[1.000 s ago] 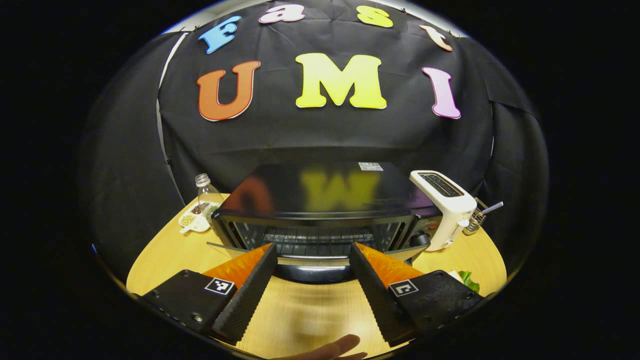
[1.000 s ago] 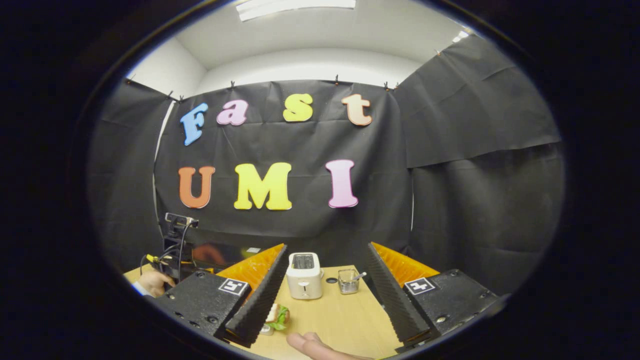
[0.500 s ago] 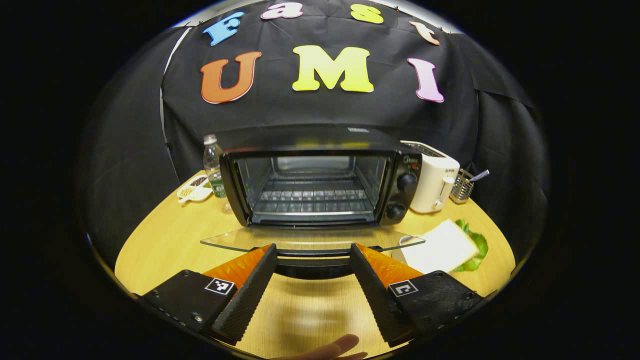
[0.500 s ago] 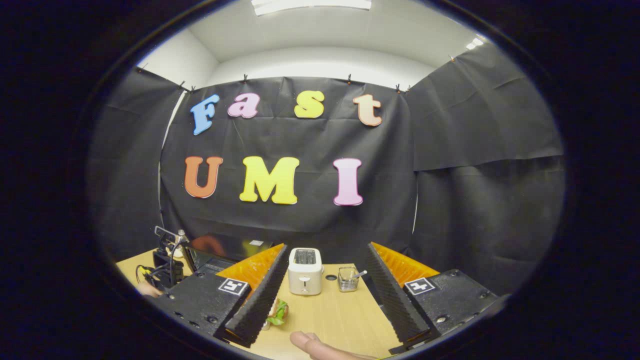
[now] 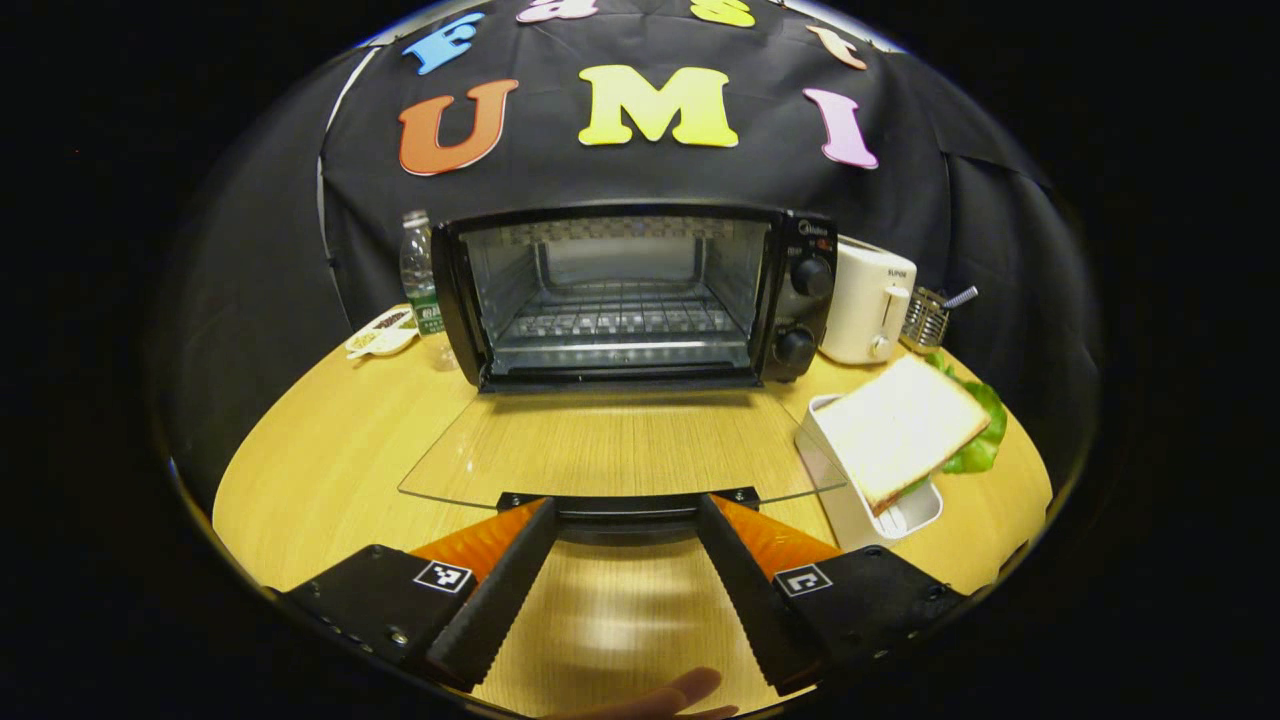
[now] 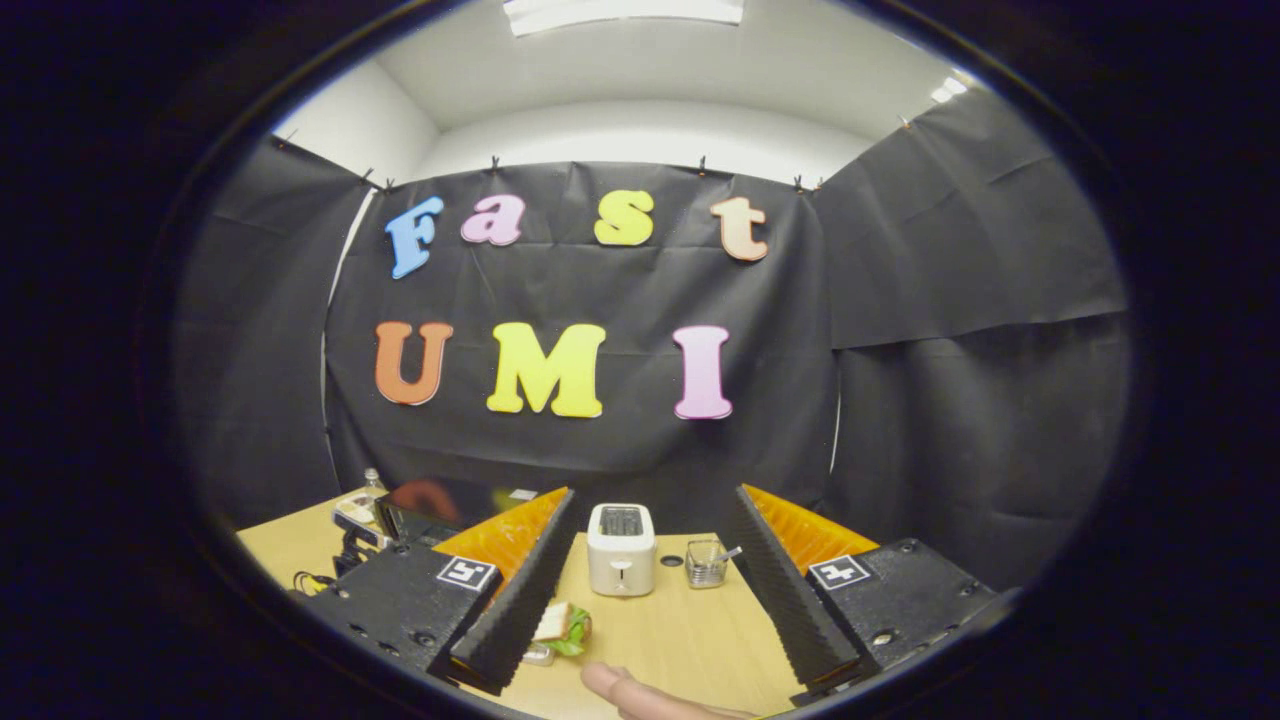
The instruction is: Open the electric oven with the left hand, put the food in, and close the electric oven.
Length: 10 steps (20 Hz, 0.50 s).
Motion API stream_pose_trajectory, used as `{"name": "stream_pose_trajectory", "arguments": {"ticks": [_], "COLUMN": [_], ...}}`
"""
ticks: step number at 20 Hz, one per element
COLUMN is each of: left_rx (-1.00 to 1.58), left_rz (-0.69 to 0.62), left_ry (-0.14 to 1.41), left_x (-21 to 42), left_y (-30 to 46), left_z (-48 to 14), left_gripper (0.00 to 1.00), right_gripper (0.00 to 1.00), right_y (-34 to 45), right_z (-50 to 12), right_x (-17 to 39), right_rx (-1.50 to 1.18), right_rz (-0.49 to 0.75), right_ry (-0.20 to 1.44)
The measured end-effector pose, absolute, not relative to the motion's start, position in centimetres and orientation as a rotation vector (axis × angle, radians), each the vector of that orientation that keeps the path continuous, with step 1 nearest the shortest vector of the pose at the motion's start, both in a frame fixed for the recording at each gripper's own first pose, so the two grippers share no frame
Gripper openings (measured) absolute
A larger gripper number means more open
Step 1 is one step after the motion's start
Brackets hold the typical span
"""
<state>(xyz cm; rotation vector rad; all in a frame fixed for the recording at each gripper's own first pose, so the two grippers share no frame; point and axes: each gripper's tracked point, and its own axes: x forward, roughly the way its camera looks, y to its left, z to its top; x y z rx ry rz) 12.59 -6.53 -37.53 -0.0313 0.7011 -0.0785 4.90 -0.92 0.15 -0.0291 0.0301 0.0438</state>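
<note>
On the desk [image 5: 330,480], the left hand-held gripper [image 5: 625,520], fingers apart, straddled the lowered oven door's handle [image 5: 625,510]; rough release could jolt the glass door [image 5: 620,440].

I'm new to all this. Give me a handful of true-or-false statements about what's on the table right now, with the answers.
1. The oven door is shut. False: it lies folded down, open.
2. A sandwich rests on a white tray right of the door. True.
3. Food already sits on the oven rack. False: the rack is bare.
4. A white toaster stands right of the oven. True.
5. The right tongs hold the sandwich. False: they are open, holding nothing.
</note>
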Motion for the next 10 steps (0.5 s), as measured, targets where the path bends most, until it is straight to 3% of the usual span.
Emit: {"name": "stream_pose_trajectory", "arguments": {"ticks": [1,2,6,10], "left_rx": [-0.05,-0.059,-0.027,-0.047], "left_rz": [-0.069,-0.066,-0.078,-0.098], "left_ry": [0.721,0.715,0.682,0.581], "left_x": [12.3,12.1,11.6,10.5], "left_y": [-6.5,-6.6,-6.3,-6.6], "left_z": [-38.4,-38.5,-37.9,-32.9], "left_gripper": [0.82,0.95,0.94,0.93], "right_gripper": [0.99,0.99,0.98,0.98], "right_y": [-0.8,-0.8,-1.0,-1.3], "right_z": [0.2,-0.2,-1.0,-2.4], "right_x": [5.0,5.0,5.3,6.4], "right_rx": [-0.032,-0.035,-0.034,-0.009], "right_rz": [0.048,0.051,0.061,0.071], "right_ry": [0.031,0.038,0.062,0.095]}}
